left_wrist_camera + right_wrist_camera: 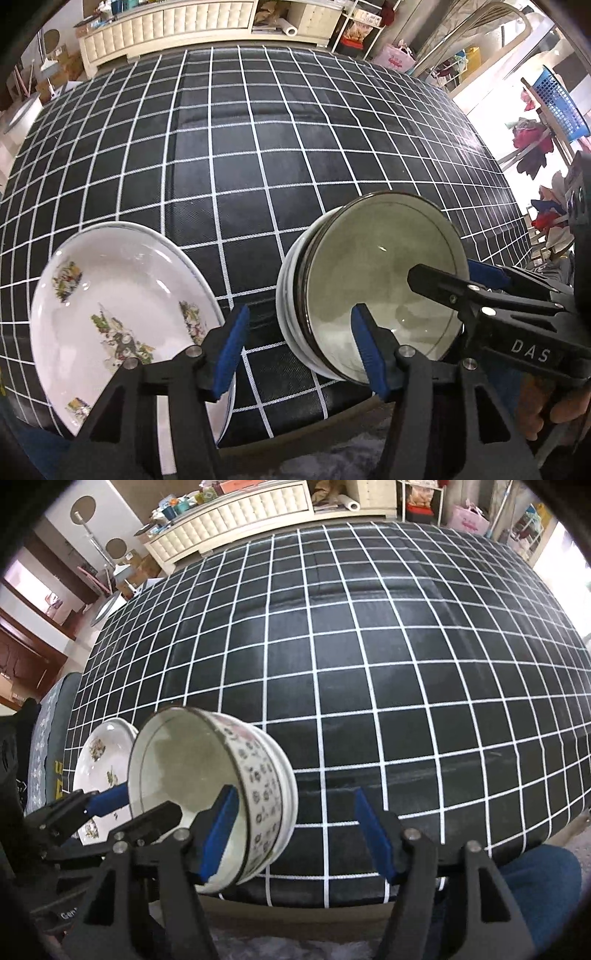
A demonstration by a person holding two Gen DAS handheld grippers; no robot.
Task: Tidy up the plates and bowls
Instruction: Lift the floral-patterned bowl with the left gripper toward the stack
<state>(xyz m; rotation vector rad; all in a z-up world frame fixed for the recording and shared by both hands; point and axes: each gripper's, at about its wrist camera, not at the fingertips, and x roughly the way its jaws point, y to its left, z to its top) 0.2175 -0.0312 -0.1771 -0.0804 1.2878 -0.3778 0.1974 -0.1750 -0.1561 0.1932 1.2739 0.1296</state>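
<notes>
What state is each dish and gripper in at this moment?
Plates: stacked, on table near edge.
Bowls: nested stack, on table beside plates.
Left gripper: jaws open, between plates and bowls, holding nothing.
Right gripper: jaws open, beside bowls, holding nothing.

The plate [122, 295] left of the left tongs [299, 350] looks like glossy glazed ceramic, as do the stacked bowls [384, 280] to their right. The tablecloth [258, 147] ahead looks like smooth, faintly shiny vinyl. Both tongs are matt black plastic with blue pads [218, 830].
</notes>
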